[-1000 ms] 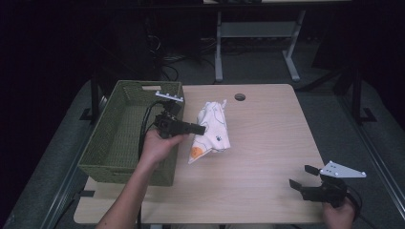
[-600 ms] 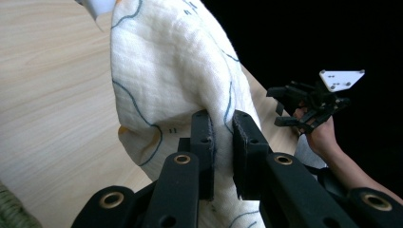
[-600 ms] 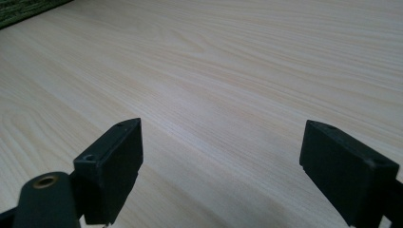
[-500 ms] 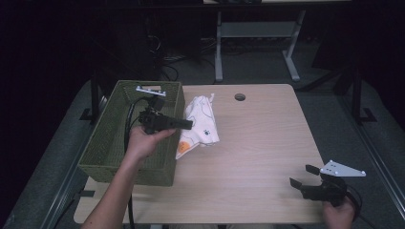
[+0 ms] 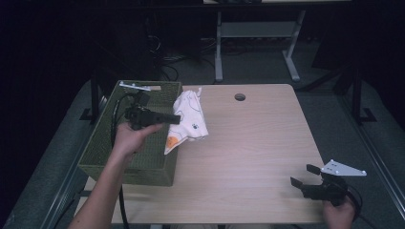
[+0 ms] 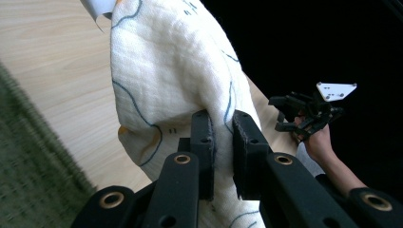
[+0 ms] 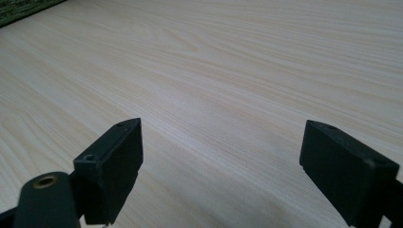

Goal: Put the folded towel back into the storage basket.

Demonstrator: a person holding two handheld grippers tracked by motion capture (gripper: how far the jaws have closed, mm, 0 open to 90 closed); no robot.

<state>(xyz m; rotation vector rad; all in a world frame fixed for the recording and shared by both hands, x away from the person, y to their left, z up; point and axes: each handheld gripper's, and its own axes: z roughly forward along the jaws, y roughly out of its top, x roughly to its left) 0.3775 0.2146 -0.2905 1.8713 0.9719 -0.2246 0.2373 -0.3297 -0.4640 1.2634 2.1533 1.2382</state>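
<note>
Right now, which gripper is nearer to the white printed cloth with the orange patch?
Left. The left gripper has its jaws shut on the white printed cloth, lifting it beside the green woven basket. The right gripper sits open, far off at the table's near right corner.

The room around the table [image 5: 258, 143] is dark, while the tabletop is evenly lit from above with soft, faint shadows. In the left gripper view the cloth [image 6: 171, 80] is bright and sharp but the basket [image 6: 28, 161] is smeared by blur. In the right gripper view the near jaws are soft.
</note>
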